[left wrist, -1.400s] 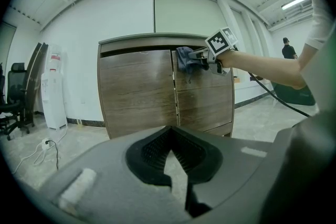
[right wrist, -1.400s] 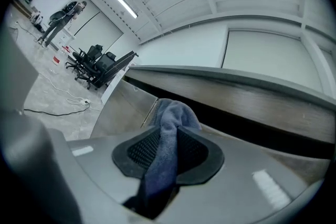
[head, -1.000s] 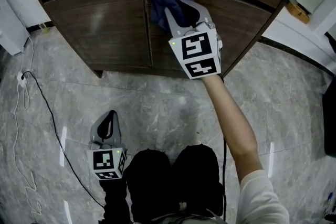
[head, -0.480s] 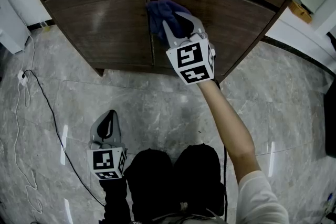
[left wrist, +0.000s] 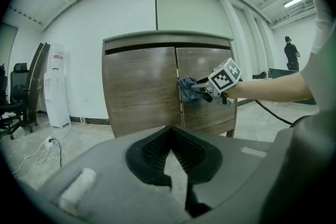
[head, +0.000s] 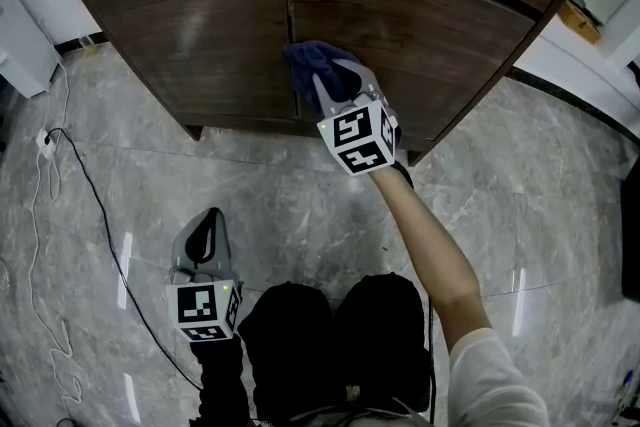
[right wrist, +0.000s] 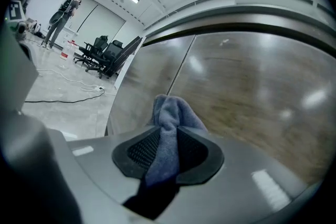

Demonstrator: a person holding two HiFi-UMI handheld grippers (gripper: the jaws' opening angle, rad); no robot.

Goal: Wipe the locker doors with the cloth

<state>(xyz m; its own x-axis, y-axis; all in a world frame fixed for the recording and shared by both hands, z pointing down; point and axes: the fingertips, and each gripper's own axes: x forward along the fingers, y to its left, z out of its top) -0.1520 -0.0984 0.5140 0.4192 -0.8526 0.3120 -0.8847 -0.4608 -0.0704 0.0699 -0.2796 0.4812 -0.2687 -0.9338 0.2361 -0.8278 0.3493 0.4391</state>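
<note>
Right gripper point(head: 335, 83) pins the cloth point(head: 315, 65) to the locker; left gripper point(head: 208, 221) hangs low, holding nothing.
Right jaws are clamped on the blue cloth, which is bunched and sticks out past the tips. The cloth is pressed flat to the right door point(head: 440, 25), just right of the seam between the two doors, in the door's lower half. Arm stretched forward, marker cube facing up. Left door point(head: 190, 35) has nothing touching it. Both doors are dark wood grain, closed, under a grey top. Left gripper is held near the person's knees, well apart from the locker and pointed at it; jaws pressed together, tips meeting, nothing between them. A black cable point(head: 85, 185) trails across the grey marble floor point(head: 540, 185) at left.
</note>
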